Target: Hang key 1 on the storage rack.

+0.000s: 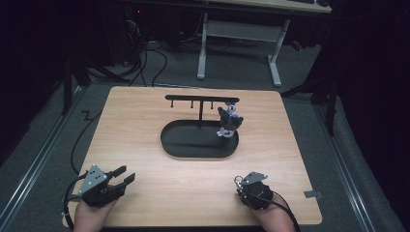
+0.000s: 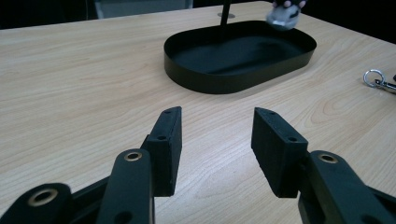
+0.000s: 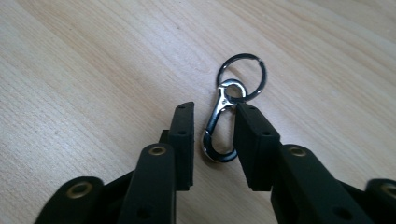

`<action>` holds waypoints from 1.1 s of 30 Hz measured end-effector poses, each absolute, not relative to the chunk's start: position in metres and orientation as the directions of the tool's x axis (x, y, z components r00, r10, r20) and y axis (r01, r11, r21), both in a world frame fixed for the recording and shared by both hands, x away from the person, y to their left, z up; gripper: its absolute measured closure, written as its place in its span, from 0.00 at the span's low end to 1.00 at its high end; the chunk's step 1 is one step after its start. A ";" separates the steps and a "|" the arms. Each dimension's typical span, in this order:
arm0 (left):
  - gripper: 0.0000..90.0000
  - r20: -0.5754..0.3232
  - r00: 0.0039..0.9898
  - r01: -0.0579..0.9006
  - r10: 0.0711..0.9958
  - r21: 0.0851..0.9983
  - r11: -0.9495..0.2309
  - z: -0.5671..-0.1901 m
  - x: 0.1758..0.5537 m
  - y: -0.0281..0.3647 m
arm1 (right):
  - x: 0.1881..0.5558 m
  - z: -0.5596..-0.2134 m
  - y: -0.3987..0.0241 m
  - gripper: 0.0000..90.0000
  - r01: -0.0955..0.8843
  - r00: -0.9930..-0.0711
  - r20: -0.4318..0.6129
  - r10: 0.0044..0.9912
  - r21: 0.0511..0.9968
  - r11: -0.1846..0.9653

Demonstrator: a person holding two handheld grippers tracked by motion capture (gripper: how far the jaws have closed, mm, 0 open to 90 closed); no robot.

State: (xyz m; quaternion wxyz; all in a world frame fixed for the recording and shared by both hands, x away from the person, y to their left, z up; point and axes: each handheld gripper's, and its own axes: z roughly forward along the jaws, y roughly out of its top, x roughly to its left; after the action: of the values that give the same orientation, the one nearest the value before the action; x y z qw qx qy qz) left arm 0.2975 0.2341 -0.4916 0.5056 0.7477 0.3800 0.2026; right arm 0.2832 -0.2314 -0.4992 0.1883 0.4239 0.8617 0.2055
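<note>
Wooden table with a black oval tray at its centre; a thin post rises from the far part of the tray and carries a black crossbar with short pegs. A small grey and black toy figure hangs at the right end of that bar, over the right edge of the tray. Left gripper sits at the near left corner of the table, held in the person's left hand; its jaws stand well apart with bare wood between them, pointing toward the tray. Right gripper is at the near right, tilted down at the table. In the right gripper view, a silver snap clip lies flat on the wood between its two jaws, which stand a little apart on either side of the clip; whether either jaw touches it cannot be told. A dark split ring is linked to the far end of the clip, beyond the jaw tips. The clip and ring lie well apart from the tray, toward the near right.
</note>
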 end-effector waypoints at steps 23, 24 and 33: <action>0.60 -0.102 0.631 0.361 0.769 0.916 -0.174 -0.492 0.296 0.239 | 0.304 -0.499 -0.242 0.75 0.752 -0.538 -0.035 0.842 0.432 0.498; 0.60 -0.102 0.632 0.361 0.768 0.916 -0.176 -0.492 0.296 0.239 | 0.305 -0.499 -0.242 0.75 0.753 -0.541 -0.030 0.840 0.428 0.500; 0.59 -0.104 0.640 0.356 0.761 0.918 -0.174 -0.493 0.296 0.238 | 0.308 -0.493 -0.244 0.75 0.757 -0.530 -0.014 0.848 0.442 0.481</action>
State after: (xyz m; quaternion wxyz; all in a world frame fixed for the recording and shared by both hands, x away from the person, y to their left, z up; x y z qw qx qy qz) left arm 0.2955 0.2381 -0.4928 0.5205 0.7412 0.3767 0.1946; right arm 0.3085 -0.2442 -0.4932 0.1160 0.4705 0.8527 0.1950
